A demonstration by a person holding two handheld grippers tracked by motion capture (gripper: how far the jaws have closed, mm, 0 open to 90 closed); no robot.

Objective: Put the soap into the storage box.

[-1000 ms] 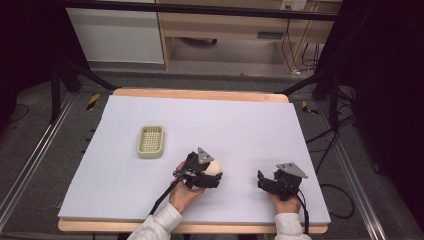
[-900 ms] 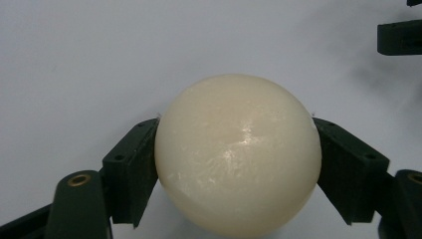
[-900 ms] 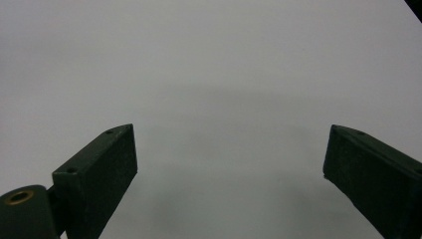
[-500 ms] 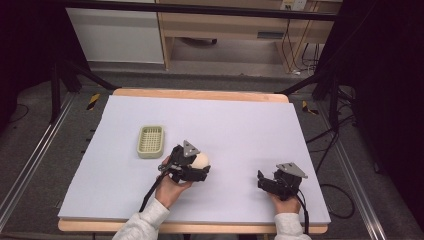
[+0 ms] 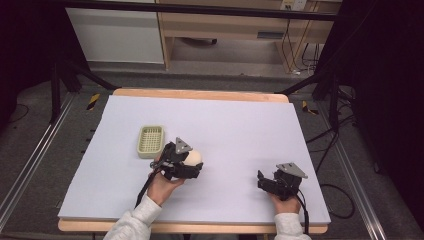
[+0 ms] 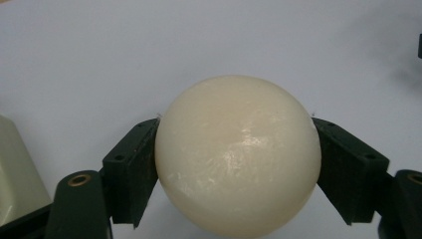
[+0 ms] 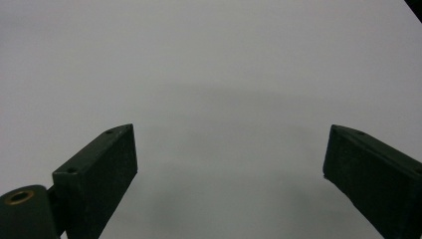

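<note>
Left gripper [image 5: 192, 162] carried ball [image 6: 238, 154] basketward.

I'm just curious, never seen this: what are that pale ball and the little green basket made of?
The ball looks like smooth, glossy hard plastic or resin: cream, with soft highlights. The basket seems moulded matt plastic: pale green, with a grid of holes in its floor. Neither can be told for sure.

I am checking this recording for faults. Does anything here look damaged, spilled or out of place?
Nothing stands out. The cream ball looks whole and sits squarely between the jaws of the left gripper. The green basket stands flat on the table beside it. The right gripper is open above bare table.
</note>
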